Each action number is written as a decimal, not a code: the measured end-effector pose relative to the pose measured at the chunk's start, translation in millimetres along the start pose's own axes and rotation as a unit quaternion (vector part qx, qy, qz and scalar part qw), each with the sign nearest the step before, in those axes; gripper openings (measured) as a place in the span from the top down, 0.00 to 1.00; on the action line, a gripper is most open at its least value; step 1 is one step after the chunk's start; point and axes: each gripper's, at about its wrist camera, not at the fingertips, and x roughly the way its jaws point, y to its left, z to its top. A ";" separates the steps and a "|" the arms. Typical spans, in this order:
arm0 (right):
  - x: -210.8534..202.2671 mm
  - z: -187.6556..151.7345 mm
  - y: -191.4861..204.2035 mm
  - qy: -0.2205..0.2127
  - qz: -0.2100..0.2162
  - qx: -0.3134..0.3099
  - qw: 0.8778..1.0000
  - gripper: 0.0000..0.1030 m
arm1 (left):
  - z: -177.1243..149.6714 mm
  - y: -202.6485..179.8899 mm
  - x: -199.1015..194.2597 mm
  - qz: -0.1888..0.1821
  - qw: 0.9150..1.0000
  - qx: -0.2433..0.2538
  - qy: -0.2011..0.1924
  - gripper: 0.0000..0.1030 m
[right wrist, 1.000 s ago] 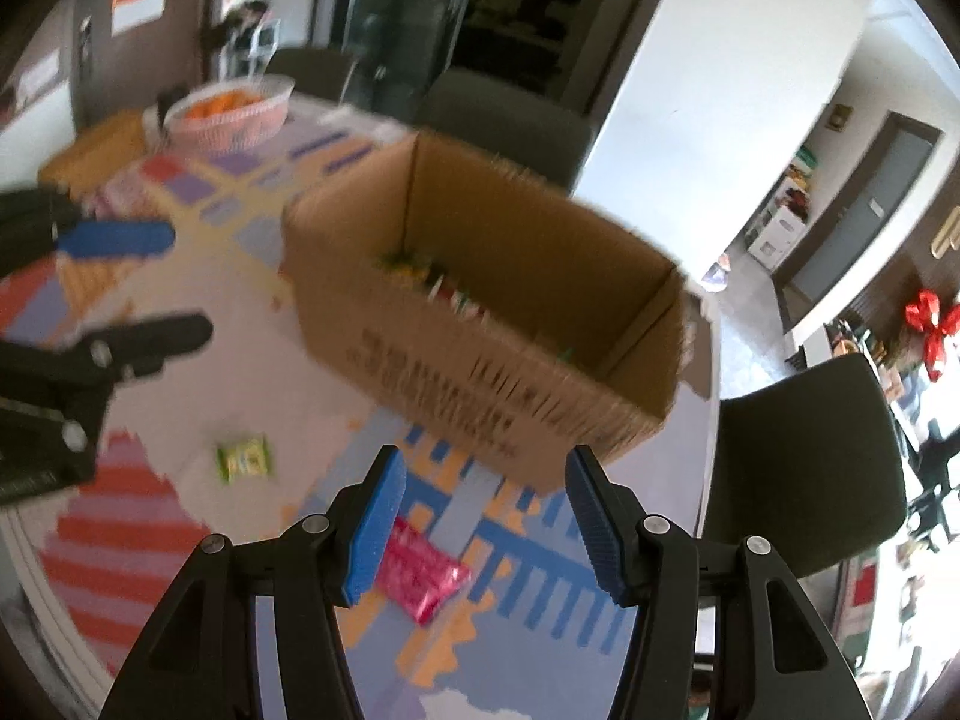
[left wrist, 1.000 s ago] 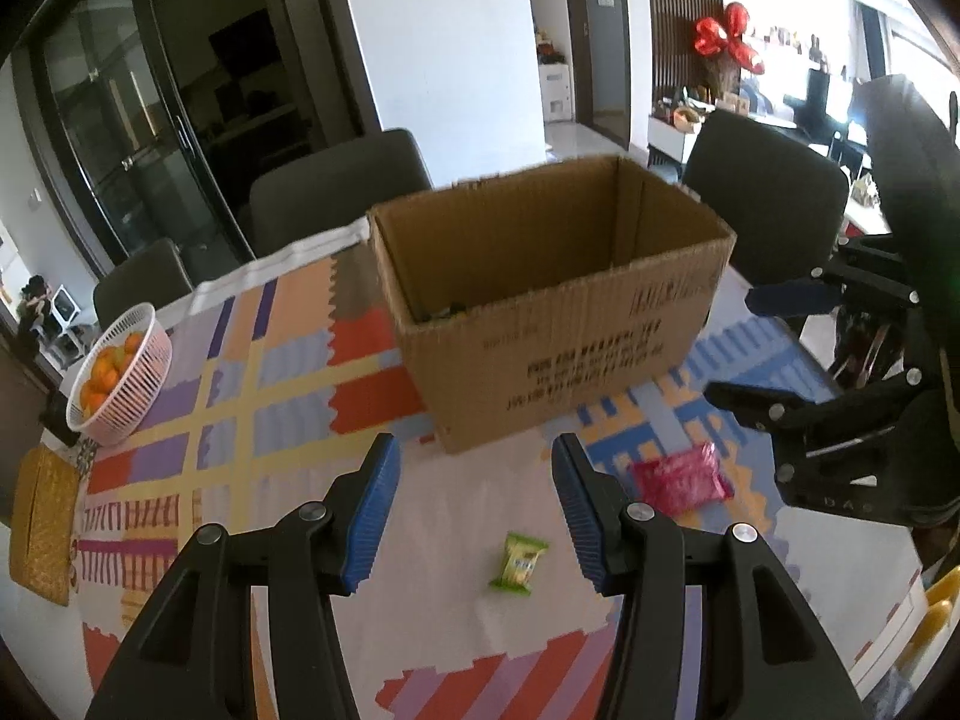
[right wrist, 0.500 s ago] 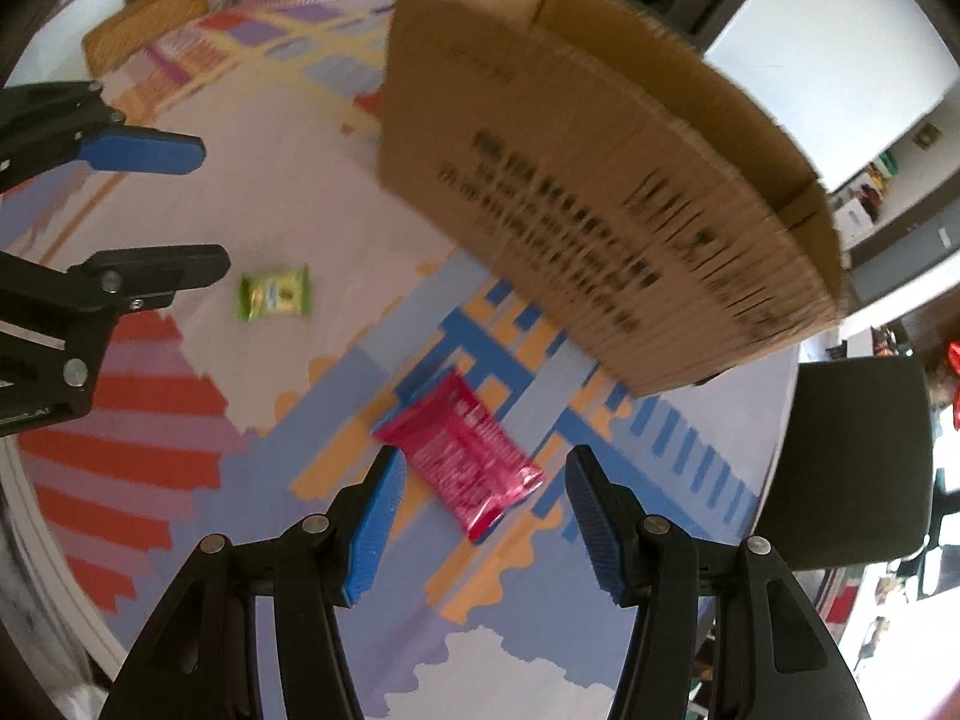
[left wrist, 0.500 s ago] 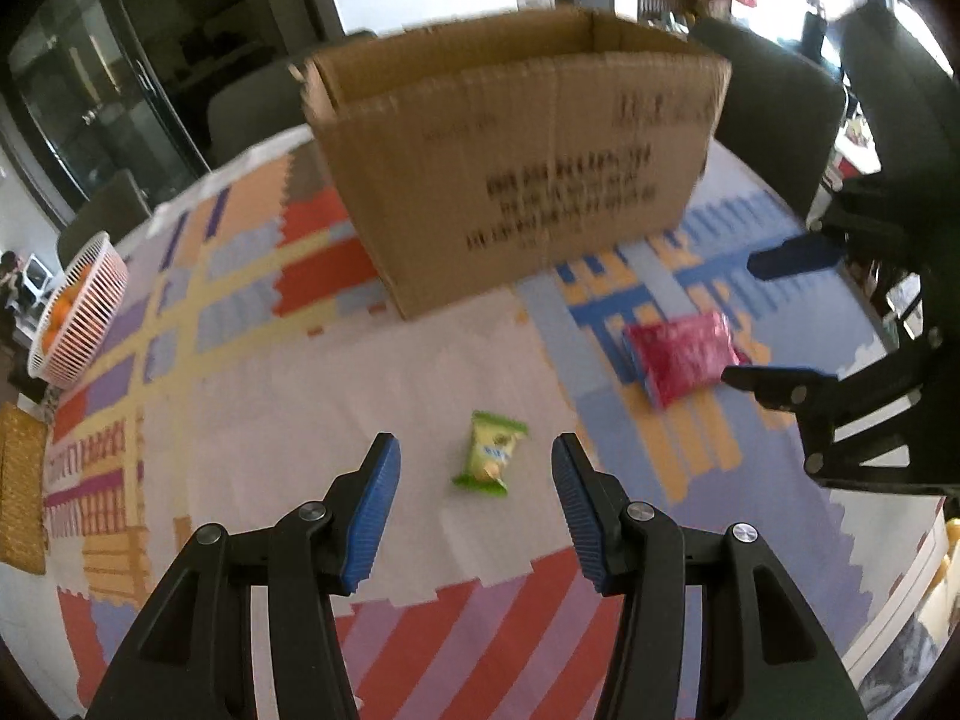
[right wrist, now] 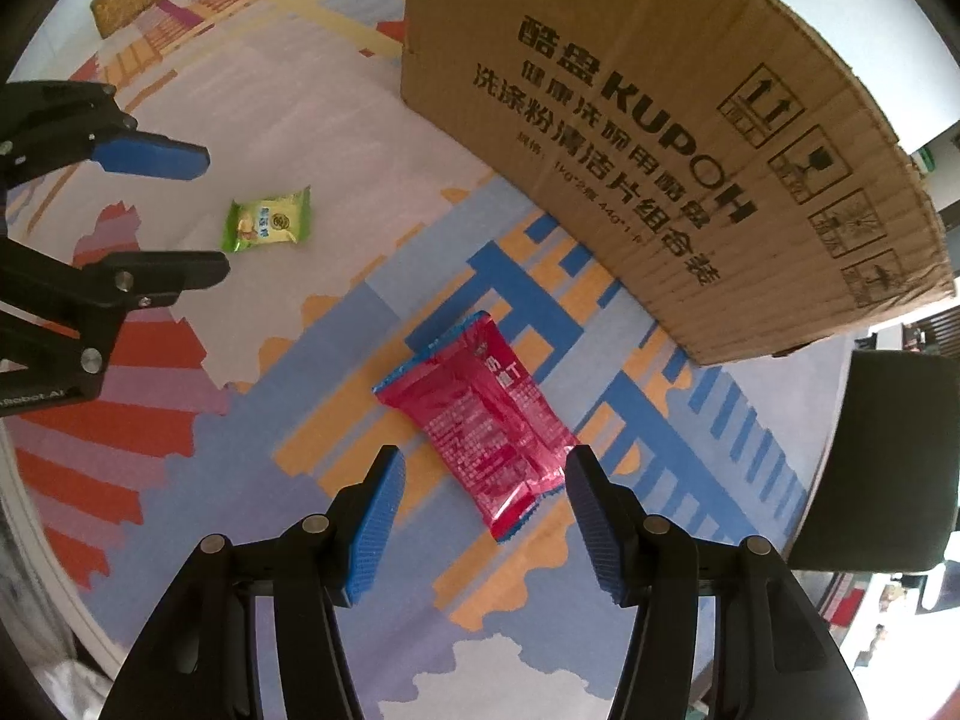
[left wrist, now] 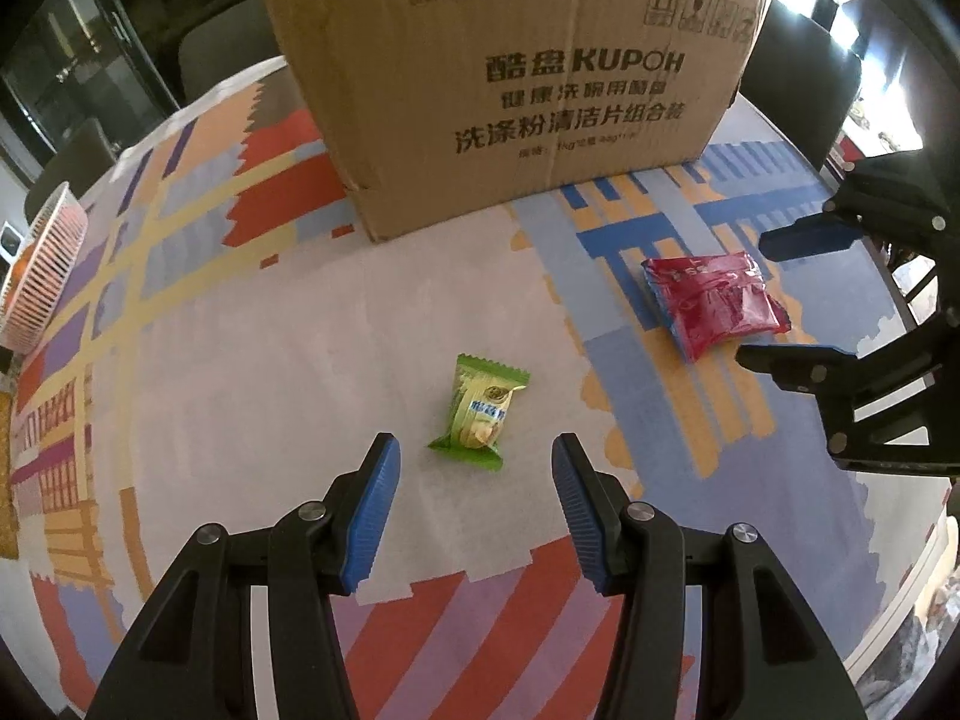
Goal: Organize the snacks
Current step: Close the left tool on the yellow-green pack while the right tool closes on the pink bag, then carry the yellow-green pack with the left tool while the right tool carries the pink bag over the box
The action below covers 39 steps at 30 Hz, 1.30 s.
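Snacks numbered two on the patterned tablecloth (left wrist: 240,360): one small green wrapped candy (left wrist: 480,411) and one red foil packet (right wrist: 489,420). Left gripper (left wrist: 474,468) hung low just near of the candy, released and empty. Right gripper (right wrist: 483,480) straddled the packet's near end, also released. One brown cardboard box (left wrist: 528,78), far side, read "KUPOH".

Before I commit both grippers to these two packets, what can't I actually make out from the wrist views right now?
- Inside of the cardboard box: both views sit below its rim, so its contents are hidden.
- Basket: cut off by the left-wrist view's edge.
- Small print on the green packet and red packet: too small to read.
- Whether the left gripper or right gripper has reached table height: cannot tell.
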 end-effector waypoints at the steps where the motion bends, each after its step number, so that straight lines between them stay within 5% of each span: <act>1: 1.6 0.9 -1.1 0.000 0.003 0.001 1.000 0.45 | 1.2 0.3 2.4 0.000 1.000 0.000 0.002 0.50; 10: 20.1 13.9 -15.7 0.010 0.016 0.007 1.000 0.45 | 10.4 4.4 20.8 -0.005 1.000 -0.004 0.019 0.51; 25: 42.0 19.0 -39.3 -0.005 0.062 0.079 0.995 0.52 | 21.0 -2.9 31.4 -0.016 1.000 -0.008 0.024 0.77; 39: 21.2 -2.9 -33.8 -0.043 0.061 0.144 0.987 0.59 | 9.3 -6.4 7.9 -0.028 0.999 -0.039 -0.012 0.81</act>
